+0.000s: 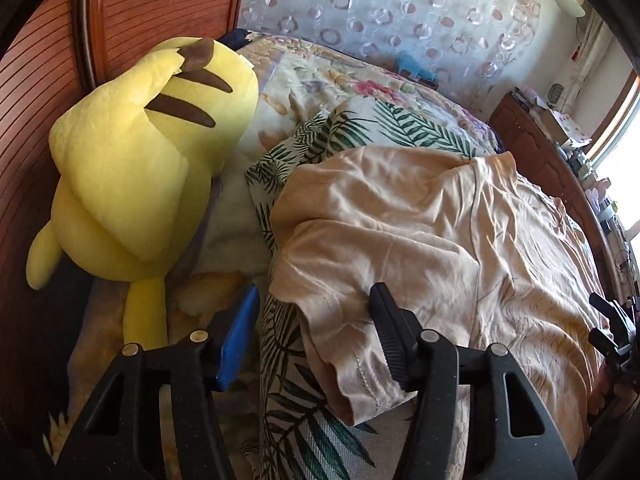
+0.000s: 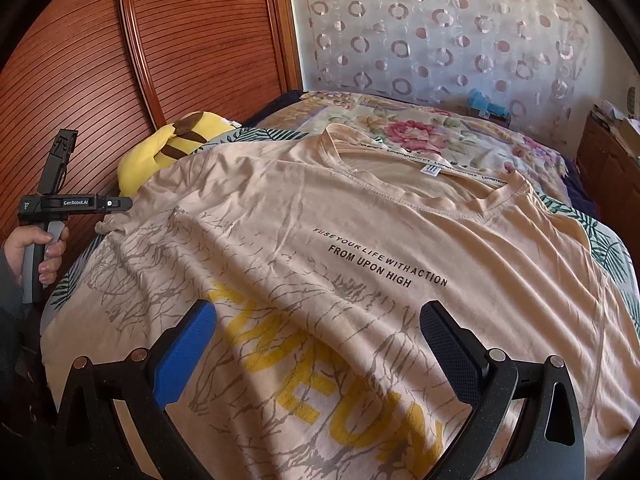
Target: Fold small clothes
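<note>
T-shirt [image 2: 360, 248] lies flat, print up, collar toward the curtain [image 2: 460, 32]

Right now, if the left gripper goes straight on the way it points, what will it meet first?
Probably the sleeve hem of the beige T-shirt, which already lies between the open fingers of the left gripper; just beneath it is the leaf-print cover. Depth is hard to judge in this view.

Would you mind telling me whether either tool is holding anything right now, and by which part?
Neither: the left tool straddles the T-shirt's sleeve hem, unpinched; the right tool is open.
</note>
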Available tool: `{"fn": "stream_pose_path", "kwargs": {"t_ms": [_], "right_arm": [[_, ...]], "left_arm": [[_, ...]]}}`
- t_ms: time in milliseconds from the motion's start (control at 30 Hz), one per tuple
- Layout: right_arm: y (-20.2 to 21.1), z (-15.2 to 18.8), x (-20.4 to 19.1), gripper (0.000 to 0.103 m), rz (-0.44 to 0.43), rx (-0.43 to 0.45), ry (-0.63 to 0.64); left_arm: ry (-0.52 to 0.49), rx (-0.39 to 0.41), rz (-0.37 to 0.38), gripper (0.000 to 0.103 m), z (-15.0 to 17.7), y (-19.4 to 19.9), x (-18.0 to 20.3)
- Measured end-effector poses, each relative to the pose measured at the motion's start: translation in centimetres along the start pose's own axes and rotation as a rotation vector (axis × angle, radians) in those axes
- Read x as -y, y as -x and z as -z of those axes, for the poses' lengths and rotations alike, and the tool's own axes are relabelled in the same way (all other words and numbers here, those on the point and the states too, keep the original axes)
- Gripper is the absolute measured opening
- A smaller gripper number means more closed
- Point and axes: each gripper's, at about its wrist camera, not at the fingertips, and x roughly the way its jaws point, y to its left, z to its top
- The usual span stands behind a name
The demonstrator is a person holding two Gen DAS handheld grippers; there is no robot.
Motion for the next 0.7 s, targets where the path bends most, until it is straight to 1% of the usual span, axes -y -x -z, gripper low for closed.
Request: {"fn": "stream_pose_path", "kwargs": {"t_ms": [33, 67, 100, 133, 167, 200, 267, 333, 400, 433, 500, 667, 700], "right_arm": [[-0.3, 0.0, 0.2, 0.102, 0.004, -0.007, -0.001], [-0.7, -0.1, 0.1, 0.102, 0.012, -0.012, 0.001], [-1.0, -0.2, 0.0, 0.102, 0.019, -0.017, 0.004], [-1.3, -0.1, 0.1, 0.102, 0.026, -0.022, 0.007], [-1.6, 0.0, 0.0, 0.102, 0.035, -0.029, 0.011], [-1.8, 0.0, 0.0, 0.102, 0.043, -0.035, 0.014], [-2.4, 0.0, -0.1, 0.102, 0.042, -0.047, 0.012], [-2.4, 0.0, -0.2, 0.102, 0.042, -0.042, 0.008], [-2.6, 0.1, -0.2, 0.102, 0.045, -0.046, -0.001], [-2.8, 0.1, -0.2, 0.102, 0.047, -0.047, -0.006], [-2.9, 0.2, -0.1, 0.102, 0.048, -0.045, -0.013], [-2.9, 0.3, 0.1, 0.102, 0.049, -0.045, -0.025], [-2.9, 0.3, 0.1, 0.102, 0.052, -0.044, -0.027]], "left_arm": [[-0.006, 0.003, 0.009, 0.047, 0.0, 0.1, 0.1], [-0.012, 0.013, 0.007, 0.032, 0.0, 0.4, 0.3], [-0.022, 0.022, -0.005, 0.022, 0.0, 0.5, 0.5], [-0.046, 0.034, -0.029, 0.018, 0.1, 0.9, 1.0], [-0.069, 0.044, -0.042, 0.010, 0.2, 1.1, 1.4], [-0.087, 0.052, -0.054, 0.008, 0.1, 1.2, 1.6], [-0.142, 0.087, -0.103, 0.005, 0.3, 2.0, 2.7], [-0.164, 0.128, -0.111, 0.005, 0.0, 3.0, 3.3], [-0.176, 0.160, -0.088, 0.004, -0.6, 4.1, 4.0], [-0.190, 0.175, -0.064, 0.004, -0.9, 4.8, 4.8], [-0.222, 0.183, -0.023, 0.004, -1.8, 5.5, 6.3], [-0.346, 0.197, 0.108, 0.004, -2.7, 6.5, 12.8], [-0.365, 0.196, 0.122, 0.004, -2.6, 6.6, 13.7]]}}
